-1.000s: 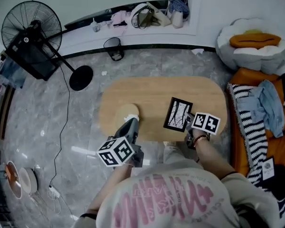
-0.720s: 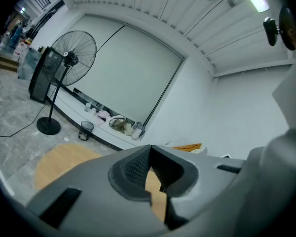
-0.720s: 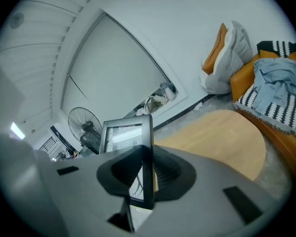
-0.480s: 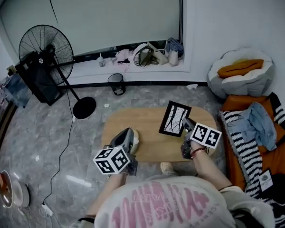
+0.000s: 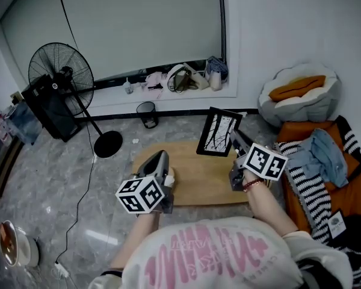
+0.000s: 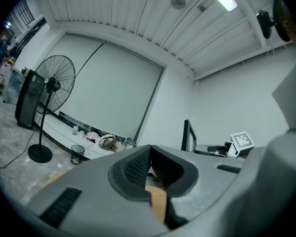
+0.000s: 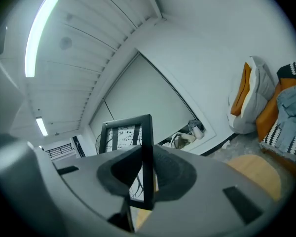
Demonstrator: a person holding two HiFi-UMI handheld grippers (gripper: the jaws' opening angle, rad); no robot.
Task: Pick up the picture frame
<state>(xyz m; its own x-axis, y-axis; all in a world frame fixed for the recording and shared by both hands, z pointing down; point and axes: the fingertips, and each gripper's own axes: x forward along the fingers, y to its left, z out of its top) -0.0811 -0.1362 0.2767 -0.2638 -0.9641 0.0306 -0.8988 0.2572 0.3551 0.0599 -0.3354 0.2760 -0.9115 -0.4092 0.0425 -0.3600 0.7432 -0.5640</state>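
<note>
Under both hands, in the middle of the head view, sits the light wood bench (image 5: 195,182), and the picture frame (image 5: 216,132) is up in the air over its far right part, with its long side up and down. On the right, the right gripper (image 5: 234,140) has its jaws shut tight on the frame's right edge, so the frame sticks out to the left of them. The left gripper (image 5: 159,161), lower left, has its jaws pressed together on nothing and is well apart from the frame. I think there is lots of open air around the frame, and the wall (image 5: 289,29) is far behind it.
</note>
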